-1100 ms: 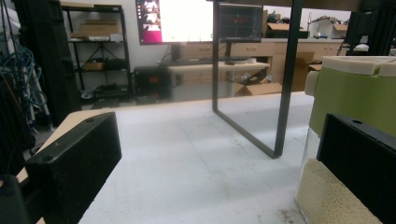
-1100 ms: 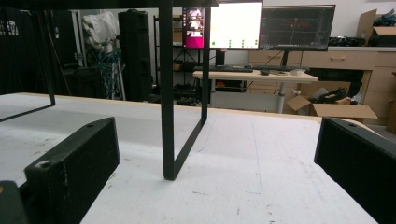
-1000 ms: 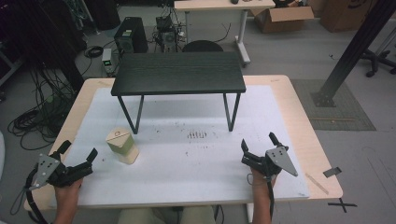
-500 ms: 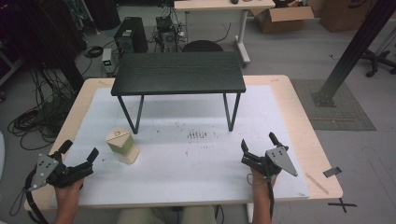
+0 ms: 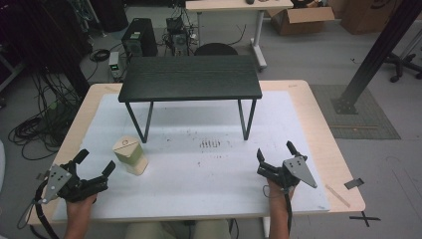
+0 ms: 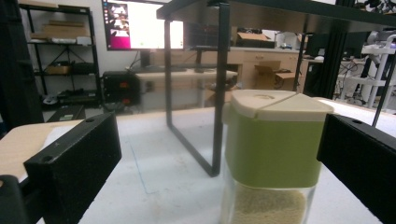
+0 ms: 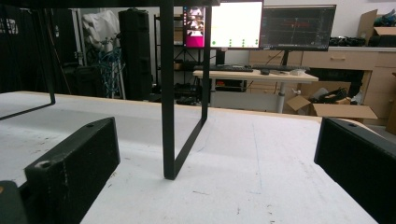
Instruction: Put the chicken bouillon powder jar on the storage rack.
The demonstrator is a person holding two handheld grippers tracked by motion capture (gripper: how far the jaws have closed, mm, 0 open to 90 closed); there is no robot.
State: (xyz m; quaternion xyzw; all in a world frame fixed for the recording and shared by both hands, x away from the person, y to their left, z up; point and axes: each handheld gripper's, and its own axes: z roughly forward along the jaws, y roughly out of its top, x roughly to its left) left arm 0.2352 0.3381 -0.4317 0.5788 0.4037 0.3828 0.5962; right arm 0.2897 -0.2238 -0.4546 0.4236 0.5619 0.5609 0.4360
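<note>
Probably a robotics lab — monitors (image 7: 261, 23), cabling (image 5: 40, 124), computer towers (image 5: 135, 37), cardboard boxes (image 5: 298, 20).

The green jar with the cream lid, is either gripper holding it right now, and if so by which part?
Nothing is held. The left gripper is open just short of the jar, and the right gripper is open over bare table.

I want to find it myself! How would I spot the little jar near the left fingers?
Find the small black table standing on the white mat. In front of its left legs, just ahead of the left gripper, stands the jar. It has a green band, a cream lid and pale grains inside.
</note>
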